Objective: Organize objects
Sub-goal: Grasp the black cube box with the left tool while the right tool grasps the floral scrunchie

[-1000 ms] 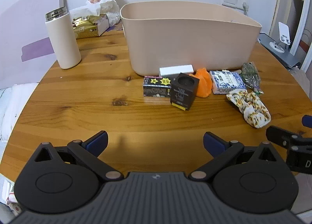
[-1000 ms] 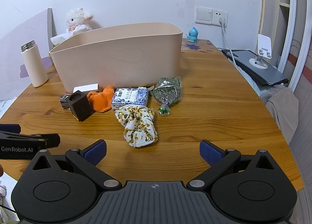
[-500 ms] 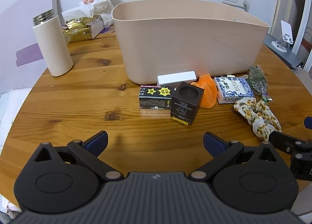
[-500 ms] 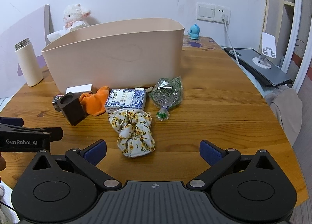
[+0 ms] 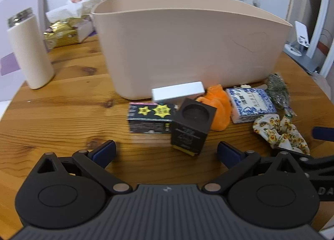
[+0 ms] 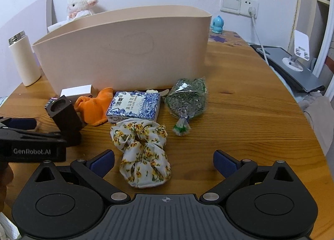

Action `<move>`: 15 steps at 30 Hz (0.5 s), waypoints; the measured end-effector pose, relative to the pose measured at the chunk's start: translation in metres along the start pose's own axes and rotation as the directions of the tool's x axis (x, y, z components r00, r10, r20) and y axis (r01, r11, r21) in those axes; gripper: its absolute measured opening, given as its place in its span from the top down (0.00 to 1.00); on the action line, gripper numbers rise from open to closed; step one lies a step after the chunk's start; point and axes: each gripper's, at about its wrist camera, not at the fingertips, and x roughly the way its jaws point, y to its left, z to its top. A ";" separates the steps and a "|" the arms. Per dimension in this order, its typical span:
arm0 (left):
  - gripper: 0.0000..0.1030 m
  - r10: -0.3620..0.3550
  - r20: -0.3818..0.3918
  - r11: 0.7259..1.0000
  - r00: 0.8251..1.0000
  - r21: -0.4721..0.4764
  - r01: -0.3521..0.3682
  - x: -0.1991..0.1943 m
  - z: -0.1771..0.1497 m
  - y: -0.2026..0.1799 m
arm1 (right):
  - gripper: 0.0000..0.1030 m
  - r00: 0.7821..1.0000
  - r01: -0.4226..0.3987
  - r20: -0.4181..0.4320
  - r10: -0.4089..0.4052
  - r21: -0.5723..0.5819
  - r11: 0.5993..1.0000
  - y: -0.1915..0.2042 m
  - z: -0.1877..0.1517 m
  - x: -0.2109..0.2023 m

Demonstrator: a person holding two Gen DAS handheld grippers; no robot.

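Table (image 5: 62, 114) of wood carries a row of small things before the beige bin (image 5: 187, 51). Left gripper (image 5: 166, 152), jaws wide and empty, has the dark cube box (image 5: 192, 127) just ahead at 12 o'clock, upright but tilted. Right gripper (image 6: 163, 162), also wide and empty, has the floral scrunchie (image 6: 144, 152) at 12 o'clock between its fingers, long axis pointing away. Each hand is nearer its own thing.
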 end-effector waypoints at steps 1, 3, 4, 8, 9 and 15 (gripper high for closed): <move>0.00 -0.003 0.006 1.000 1.000 0.007 0.003 0.002 0.000 -0.001 | 0.06 1.000 -0.004 -0.005 0.004 -0.003 1.000 0.001 0.001 0.003; 0.07 -0.006 0.016 1.000 1.000 0.022 0.006 0.003 0.000 -0.002 | 0.09 1.000 -0.001 -0.002 0.001 -0.020 1.000 0.005 0.003 0.006; 0.10 -0.013 0.026 0.999 1.000 0.031 0.012 0.002 0.001 -0.003 | 0.13 1.000 -0.001 0.002 0.001 -0.029 1.000 0.007 0.004 0.007; 0.31 -0.042 0.038 0.998 0.998 0.053 0.040 -0.001 0.004 -0.006 | 0.31 1.000 -0.005 0.016 0.006 -0.055 0.998 0.012 0.006 0.007; 0.37 -0.047 0.039 0.997 0.998 0.057 0.045 -0.002 0.004 -0.007 | 0.37 1.000 -0.008 0.020 0.009 -0.058 0.998 0.013 0.006 0.007; 0.67 -0.066 0.040 0.997 0.997 0.048 0.064 -0.007 0.004 -0.004 | 0.63 1.000 -0.004 0.030 0.006 -0.058 0.998 0.011 0.004 0.002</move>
